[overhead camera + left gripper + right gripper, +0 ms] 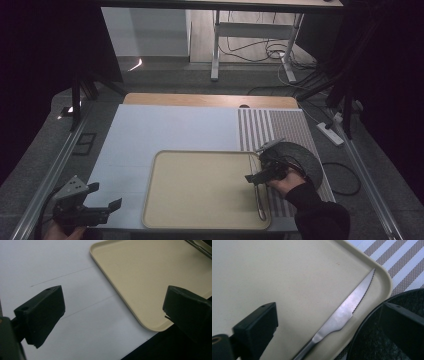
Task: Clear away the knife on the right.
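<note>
**Knife set down on tray, right claw open above it**

Right claw [254, 176]: jaws stand wide, nothing between the pads. The knife [342, 315] lies flat on the beige tray [287, 277], along its right rim, serrated tip toward the far corner. Just beside the tray, a dark round plate [300, 155] on the striped placemat [280, 125]. Left claw [112, 307]: open, empty, over the bench [50, 265] off the tray's near-left corner. Judged step: knife placement finished. Next calls for lifting the right claw away without nudging the blade.

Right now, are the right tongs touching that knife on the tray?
Apart. The right gripper view shows the right tongs open, with tray surface visible between each jaw and the knife.
</note>
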`<action>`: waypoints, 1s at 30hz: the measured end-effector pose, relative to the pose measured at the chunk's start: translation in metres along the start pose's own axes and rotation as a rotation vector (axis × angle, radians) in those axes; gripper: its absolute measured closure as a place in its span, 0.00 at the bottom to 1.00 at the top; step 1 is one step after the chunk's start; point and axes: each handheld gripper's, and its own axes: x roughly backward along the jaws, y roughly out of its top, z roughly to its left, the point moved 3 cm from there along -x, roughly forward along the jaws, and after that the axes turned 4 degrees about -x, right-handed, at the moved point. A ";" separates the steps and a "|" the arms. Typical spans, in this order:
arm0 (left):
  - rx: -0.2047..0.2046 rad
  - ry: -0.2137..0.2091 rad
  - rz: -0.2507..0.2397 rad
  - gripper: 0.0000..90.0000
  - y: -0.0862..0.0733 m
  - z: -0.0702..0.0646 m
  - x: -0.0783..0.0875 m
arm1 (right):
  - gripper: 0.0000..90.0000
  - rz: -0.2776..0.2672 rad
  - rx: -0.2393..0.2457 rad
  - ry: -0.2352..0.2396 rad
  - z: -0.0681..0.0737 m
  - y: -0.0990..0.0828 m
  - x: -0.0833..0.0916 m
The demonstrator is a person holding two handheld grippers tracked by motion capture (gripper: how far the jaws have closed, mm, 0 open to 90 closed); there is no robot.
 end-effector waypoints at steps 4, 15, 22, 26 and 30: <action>0.002 0.000 -0.002 0.04 0.000 0.000 0.000 | 0.01 -0.014 -0.010 -0.004 -0.001 -0.004 0.003; 0.004 -0.001 -0.002 0.04 0.000 0.000 0.000 | 0.01 -0.072 -0.039 -0.048 -0.002 -0.021 0.022; 0.003 0.001 -0.001 0.04 0.000 0.000 0.000 | 0.00 -0.105 -0.072 -0.088 -0.004 -0.036 0.038; 0.003 0.001 -0.002 0.04 0.000 0.000 0.000 | 0.00 -0.124 -0.094 -0.099 -0.006 -0.046 0.044; 0.003 0.001 -0.002 0.04 0.000 0.000 0.000 | 0.00 -0.140 -0.113 -0.106 -0.008 -0.054 0.050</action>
